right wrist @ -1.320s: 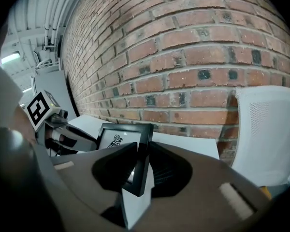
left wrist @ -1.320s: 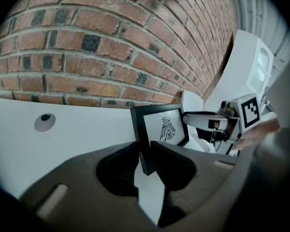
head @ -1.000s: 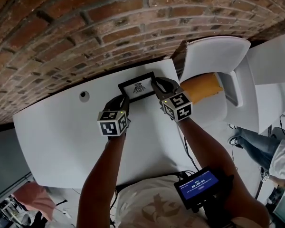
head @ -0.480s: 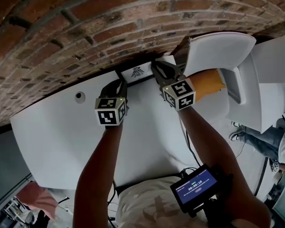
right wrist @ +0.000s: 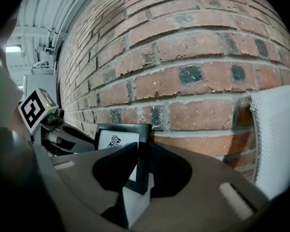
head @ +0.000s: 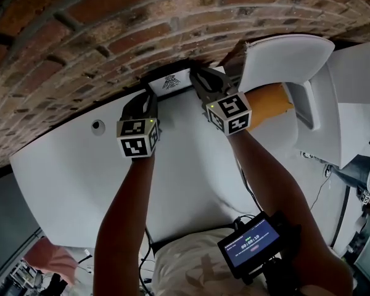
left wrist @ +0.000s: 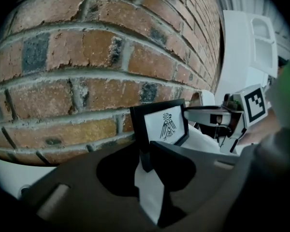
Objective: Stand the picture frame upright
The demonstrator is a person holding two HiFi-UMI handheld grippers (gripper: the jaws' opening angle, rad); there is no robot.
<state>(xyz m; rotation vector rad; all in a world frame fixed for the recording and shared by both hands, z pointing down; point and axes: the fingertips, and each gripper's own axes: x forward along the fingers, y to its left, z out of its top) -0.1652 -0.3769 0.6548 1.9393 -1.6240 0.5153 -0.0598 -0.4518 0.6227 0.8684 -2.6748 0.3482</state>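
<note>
since the earlier frames both hands have carried the small black picture frame with a bird print away from the person, across the smooth white table to its far edge, where it now stands close to the red brick wall. the left gripper is clenched on the frame's left side bar and the right gripper on its right side bar, so the frame spans between them, near upright, print facing the person. whether its bottom edge rests on the table yet is not clear. to finish well, i would set that edge flat, let the frame lean back a little onto its support or the wall, then ease off one grip at a time and watch for a slide on the slick top. a round cable hole lies toward the table's left edge. a white chair with an orange cushion stands past its right edge.
</note>
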